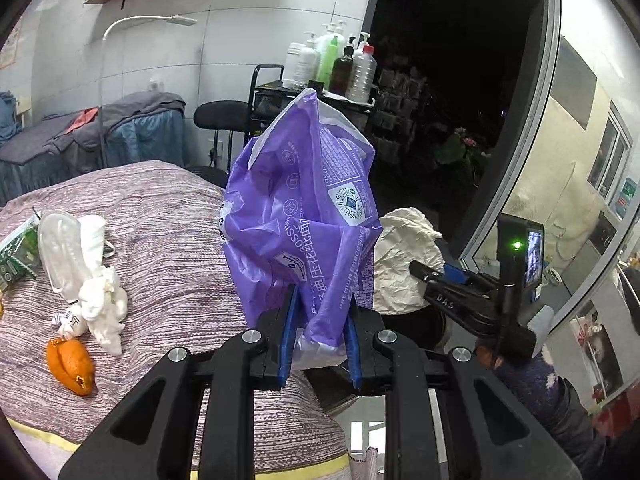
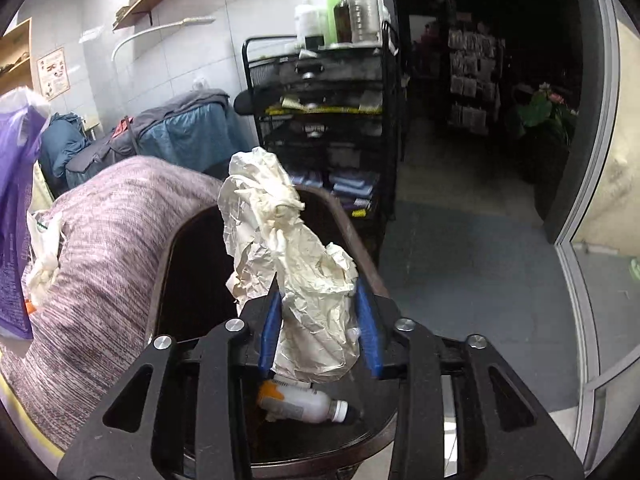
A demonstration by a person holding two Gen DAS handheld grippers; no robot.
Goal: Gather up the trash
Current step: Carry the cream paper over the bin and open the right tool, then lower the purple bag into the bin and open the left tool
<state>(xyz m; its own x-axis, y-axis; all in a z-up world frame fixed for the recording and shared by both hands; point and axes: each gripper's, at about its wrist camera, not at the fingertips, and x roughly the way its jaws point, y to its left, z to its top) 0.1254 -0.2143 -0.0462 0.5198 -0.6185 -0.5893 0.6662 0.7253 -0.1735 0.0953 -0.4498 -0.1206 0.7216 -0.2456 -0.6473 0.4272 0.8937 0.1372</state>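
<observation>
Below my right gripper (image 2: pixel 318 322), jaws loose around crumpled paper (image 2: pixel 296 256), a dark bin (image 2: pixel 168 264) holds a white bottle (image 2: pixel 300 402); my left gripper (image 1: pixel 320 340) pinches a purple bag (image 1: pixel 300 208) ("PREMIUM EMBOSSING"); tissues (image 1: pixel 100 296) at nine o'clock.

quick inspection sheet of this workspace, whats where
surface: bed with striped purple cover
job's things: purple bag in left gripper; crumpled paper between the jaws of right gripper, over dark bin with a bottle inside
clutter: on bed, orange peel, white tissue, clear wrapper, green packet
grippers: left shut on the bag; right around the paper, grip unclear
cables: nothing seen
surroundings: black cart with bottles on top, stool, dark doorway
</observation>
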